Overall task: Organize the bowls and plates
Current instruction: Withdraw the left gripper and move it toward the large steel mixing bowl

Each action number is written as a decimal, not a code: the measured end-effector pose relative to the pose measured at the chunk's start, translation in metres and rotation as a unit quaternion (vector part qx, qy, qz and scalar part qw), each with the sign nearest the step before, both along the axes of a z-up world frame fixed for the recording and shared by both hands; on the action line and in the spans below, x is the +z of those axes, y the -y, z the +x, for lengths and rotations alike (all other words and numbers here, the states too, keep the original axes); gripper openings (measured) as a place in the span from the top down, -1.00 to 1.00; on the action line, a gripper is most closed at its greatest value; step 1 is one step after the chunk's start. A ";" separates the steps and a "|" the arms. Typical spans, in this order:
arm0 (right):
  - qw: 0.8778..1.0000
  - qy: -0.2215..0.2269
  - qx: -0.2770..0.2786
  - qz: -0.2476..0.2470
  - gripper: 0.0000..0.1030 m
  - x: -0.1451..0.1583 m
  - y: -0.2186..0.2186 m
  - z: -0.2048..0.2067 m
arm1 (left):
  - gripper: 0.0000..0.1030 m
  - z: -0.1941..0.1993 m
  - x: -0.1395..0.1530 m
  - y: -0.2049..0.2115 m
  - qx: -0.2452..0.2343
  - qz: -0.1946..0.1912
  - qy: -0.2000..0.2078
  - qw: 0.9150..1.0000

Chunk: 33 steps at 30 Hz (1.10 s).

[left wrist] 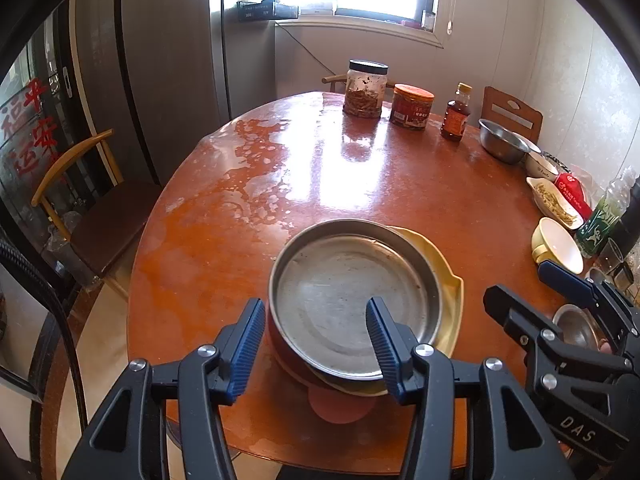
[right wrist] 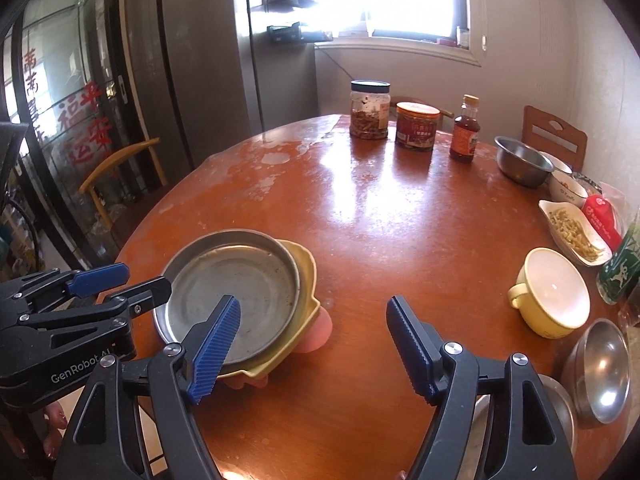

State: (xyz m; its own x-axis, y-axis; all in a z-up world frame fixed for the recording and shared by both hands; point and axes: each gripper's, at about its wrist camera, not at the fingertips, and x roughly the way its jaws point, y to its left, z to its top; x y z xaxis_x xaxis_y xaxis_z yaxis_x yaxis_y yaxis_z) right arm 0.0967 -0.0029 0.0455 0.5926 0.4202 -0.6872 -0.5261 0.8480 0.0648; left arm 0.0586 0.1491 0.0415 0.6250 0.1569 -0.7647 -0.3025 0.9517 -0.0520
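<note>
Left claw [left wrist: 316, 336] spread, angled down, pads straddling the near rim of the metal pan [left wrist: 352, 300] — no pinch. Right claw [right wrist: 314, 344] spread wide, angled down over bare worktop [right wrist: 400, 220], empty. Pan sits mouth-up on a yellow dish [right wrist: 306, 276], near edge of worktop. Yellow cup [right wrist: 554, 294] well right, handle toward the pan.
</note>
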 end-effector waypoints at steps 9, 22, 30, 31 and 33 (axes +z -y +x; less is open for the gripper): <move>0.999 0.014 -0.024 0.023 -0.51 0.013 0.027 -0.003 | -0.10 -0.005 0.008 0.021 -0.004 0.014 0.009 1.000; 0.997 0.035 -0.051 0.044 -0.52 0.028 0.067 -0.014 | -0.17 -0.013 0.018 0.050 -0.018 0.025 0.021 0.999; 0.995 0.054 -0.067 0.048 -0.52 0.036 0.089 -0.027 | -0.17 -0.017 0.022 0.069 -0.032 0.029 0.031 0.999; 0.995 0.055 -0.068 0.049 -0.52 0.037 0.092 -0.028 | -0.18 -0.018 0.023 0.072 -0.034 0.028 0.033 0.998; 0.994 0.057 -0.074 0.048 -0.52 0.039 0.099 -0.031 | -0.18 -0.018 0.024 0.078 -0.040 0.028 0.036 0.998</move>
State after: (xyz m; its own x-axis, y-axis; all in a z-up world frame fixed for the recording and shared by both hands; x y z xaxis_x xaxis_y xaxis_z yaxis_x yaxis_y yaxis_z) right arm 0.0657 -0.1016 0.0842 0.7242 0.3837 -0.5729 -0.4053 0.9091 0.0966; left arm 0.0409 0.0716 0.0653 0.6899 0.1456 -0.7092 -0.2232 0.9746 -0.0171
